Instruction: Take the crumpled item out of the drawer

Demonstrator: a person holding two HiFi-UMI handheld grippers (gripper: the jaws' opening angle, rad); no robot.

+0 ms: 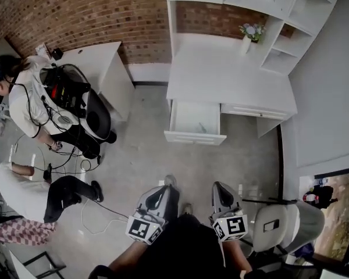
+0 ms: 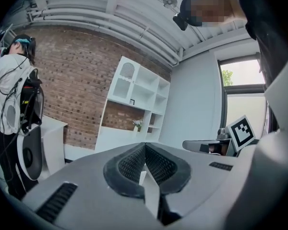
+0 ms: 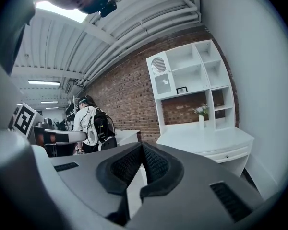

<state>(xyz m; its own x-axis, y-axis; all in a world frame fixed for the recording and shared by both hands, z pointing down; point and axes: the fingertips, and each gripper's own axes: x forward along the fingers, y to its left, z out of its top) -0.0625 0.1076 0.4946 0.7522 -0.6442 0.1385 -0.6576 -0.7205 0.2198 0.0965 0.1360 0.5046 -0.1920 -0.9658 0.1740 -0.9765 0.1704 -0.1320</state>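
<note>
The white desk [image 1: 221,77] stands ahead against the brick wall, and its left drawer [image 1: 195,137] is pulled open. Inside the drawer lies a small pale thing [image 1: 203,127], too small to make out. Both grippers hang low near my body, well short of the drawer. My left gripper [image 1: 170,181] is shut with nothing between its pads [image 2: 134,163]. My right gripper [image 1: 216,185] is likewise shut and empty, its pads [image 3: 156,164] meeting. In the right gripper view the desk [image 3: 206,140] shows to the right, with a second drawer [image 3: 228,153] closed.
A vase of flowers [image 1: 250,35] stands at the desk's back right under white shelves [image 1: 291,25]. Two people [image 1: 29,97] with backpack gear and cables are at the left near a second white table [image 1: 96,60]. A grey chair [image 1: 285,222] sits at my right.
</note>
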